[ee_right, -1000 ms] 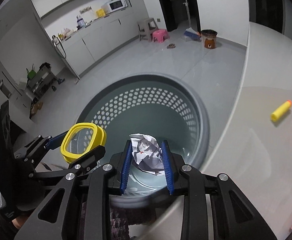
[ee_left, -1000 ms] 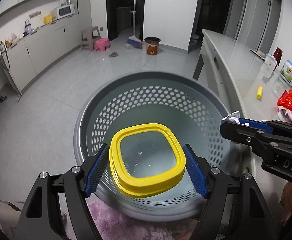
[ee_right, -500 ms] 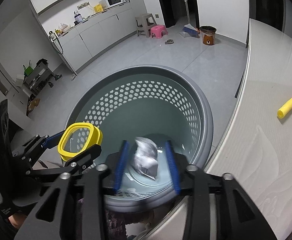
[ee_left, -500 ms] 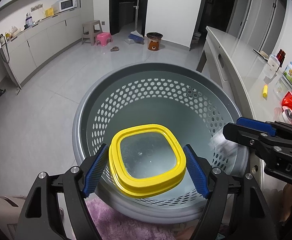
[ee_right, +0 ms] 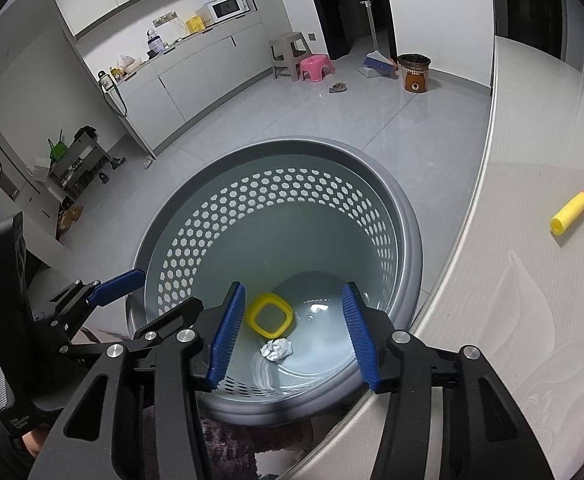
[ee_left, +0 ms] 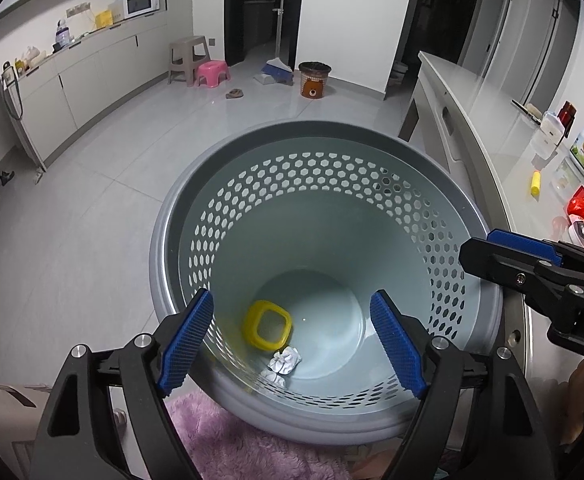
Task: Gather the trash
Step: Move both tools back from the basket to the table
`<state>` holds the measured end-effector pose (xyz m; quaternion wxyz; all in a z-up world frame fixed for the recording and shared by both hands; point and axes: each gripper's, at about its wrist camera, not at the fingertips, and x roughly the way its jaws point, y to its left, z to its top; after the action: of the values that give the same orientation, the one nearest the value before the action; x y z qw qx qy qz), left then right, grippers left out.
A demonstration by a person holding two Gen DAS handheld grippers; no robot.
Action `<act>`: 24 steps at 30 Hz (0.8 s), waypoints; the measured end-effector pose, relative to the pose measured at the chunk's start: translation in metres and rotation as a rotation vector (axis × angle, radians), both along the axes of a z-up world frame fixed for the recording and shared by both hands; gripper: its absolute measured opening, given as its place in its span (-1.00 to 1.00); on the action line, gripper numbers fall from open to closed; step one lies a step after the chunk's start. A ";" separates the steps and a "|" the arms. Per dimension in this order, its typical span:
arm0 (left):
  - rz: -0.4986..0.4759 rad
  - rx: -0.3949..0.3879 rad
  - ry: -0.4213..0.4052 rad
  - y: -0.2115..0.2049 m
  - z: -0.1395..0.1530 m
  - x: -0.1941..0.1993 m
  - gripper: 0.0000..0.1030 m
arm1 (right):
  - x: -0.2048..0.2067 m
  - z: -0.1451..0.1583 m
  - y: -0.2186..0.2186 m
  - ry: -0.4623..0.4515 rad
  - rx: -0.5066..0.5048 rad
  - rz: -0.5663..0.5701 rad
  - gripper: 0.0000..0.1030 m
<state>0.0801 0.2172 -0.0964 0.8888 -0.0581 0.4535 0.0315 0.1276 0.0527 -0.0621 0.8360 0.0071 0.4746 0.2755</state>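
Crumpled paper (ee_left: 285,361) beside yellow lid (ee_left: 267,330) on basket (ee_left: 372,148) floor; left tool (ee_left: 292,344), right tool (ee_right: 294,334) both wide, empty.

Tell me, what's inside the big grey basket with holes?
A yellow square plastic lid and a crumpled white paper ball lie on the basket floor. The near wall hides a little.

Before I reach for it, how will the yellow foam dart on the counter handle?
The yellow foam dart lies on its side, cylindrical, so a nudge probably rolls it. It looks like light foam: likely squashes under firm jaws, so close gently.
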 end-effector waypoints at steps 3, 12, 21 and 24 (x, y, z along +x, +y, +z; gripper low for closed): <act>0.004 0.004 -0.002 -0.001 0.001 0.001 0.56 | 0.000 0.000 -0.001 -0.003 0.004 0.000 -0.05; 0.023 0.019 -0.013 -0.004 0.007 -0.008 0.61 | -0.007 0.002 -0.009 -0.026 0.015 -0.015 -0.03; 0.034 0.044 -0.049 -0.010 0.022 -0.019 0.76 | -0.028 0.013 -0.027 -0.075 0.018 -0.044 0.09; 0.032 0.052 -0.062 -0.016 0.028 -0.023 0.78 | -0.036 0.018 -0.037 -0.089 0.023 -0.064 0.11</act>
<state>0.0566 0.2009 -0.0687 0.9029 -0.0431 0.4240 0.0559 0.0916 0.0152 -0.0441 0.8643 0.0194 0.4336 0.2541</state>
